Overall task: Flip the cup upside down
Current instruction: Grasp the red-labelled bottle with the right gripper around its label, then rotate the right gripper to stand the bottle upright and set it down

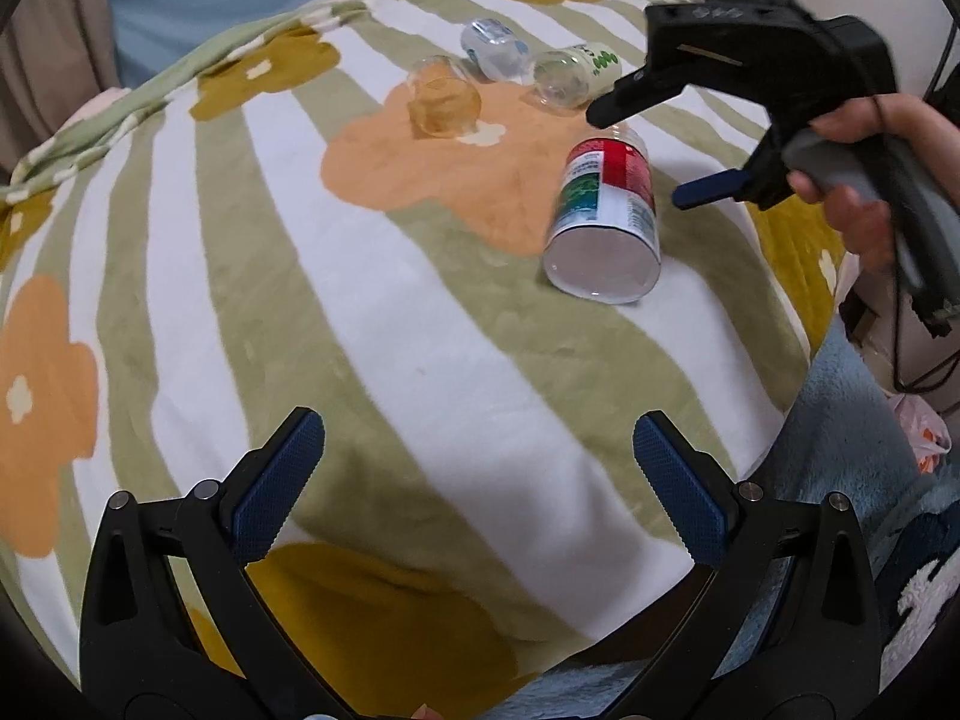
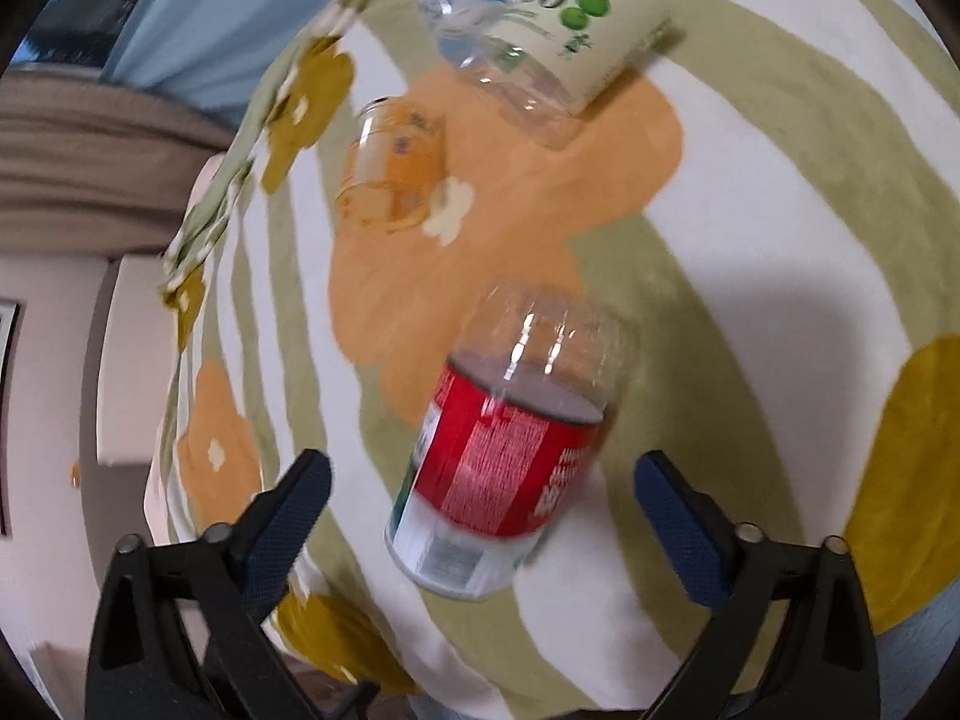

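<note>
A clear plastic cup with a red, white and green label [image 1: 606,210] stands tilted on the flower-patterned blanket, its flat base toward the left wrist camera. In the right wrist view the same cup [image 2: 498,462] is blurred and lies between the open fingers, touching neither. My right gripper [image 2: 480,492] is open; it also shows in the left wrist view [image 1: 639,153], just above and right of the cup. My left gripper [image 1: 477,462] is open and empty, well in front of the cup.
A clear amber-tinted glass [image 1: 443,97] lies on its side on the orange flower. Two clear cut bottles lie behind it, one with a blue label [image 1: 495,48], one with green dots [image 1: 573,73]. The blanket [image 1: 300,300] drops off at the right onto a blue rug [image 1: 852,450].
</note>
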The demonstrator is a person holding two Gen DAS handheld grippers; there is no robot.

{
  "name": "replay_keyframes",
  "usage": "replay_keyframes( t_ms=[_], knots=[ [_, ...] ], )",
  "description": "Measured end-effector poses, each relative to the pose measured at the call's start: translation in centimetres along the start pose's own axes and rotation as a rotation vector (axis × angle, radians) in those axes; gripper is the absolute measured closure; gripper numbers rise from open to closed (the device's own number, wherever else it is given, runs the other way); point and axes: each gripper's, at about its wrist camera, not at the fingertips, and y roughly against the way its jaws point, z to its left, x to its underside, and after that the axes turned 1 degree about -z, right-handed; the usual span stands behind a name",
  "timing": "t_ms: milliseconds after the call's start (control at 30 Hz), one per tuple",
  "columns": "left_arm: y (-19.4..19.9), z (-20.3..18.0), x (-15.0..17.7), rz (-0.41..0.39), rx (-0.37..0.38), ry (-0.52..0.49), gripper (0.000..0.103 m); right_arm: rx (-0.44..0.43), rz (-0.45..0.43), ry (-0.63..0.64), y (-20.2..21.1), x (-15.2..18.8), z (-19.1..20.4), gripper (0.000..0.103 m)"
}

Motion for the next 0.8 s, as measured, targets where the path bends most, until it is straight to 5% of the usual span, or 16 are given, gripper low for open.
replay_keyframes(
  t_ms=[400, 600, 800],
  knots=[
    [0.3, 0.7, 1.2, -0.019, 0.021, 0.002, 0.000, 0.004, 0.042, -0.082, -2.8, -0.9, -1.6, 0.038],
    [0.2, 0.6, 1.2, -0.012, 0.024, -0.004, 0.000, -0.029, 0.034, -0.073, -2.8, -1.0, -1.9, 0.040],
    [0.6, 1.4, 1.0, -0.040, 0.017, 0.079, 0.000, -0.033, -0.070, 0.193, -0.1, -1.2, 1.5, 0.040]
  ],
)
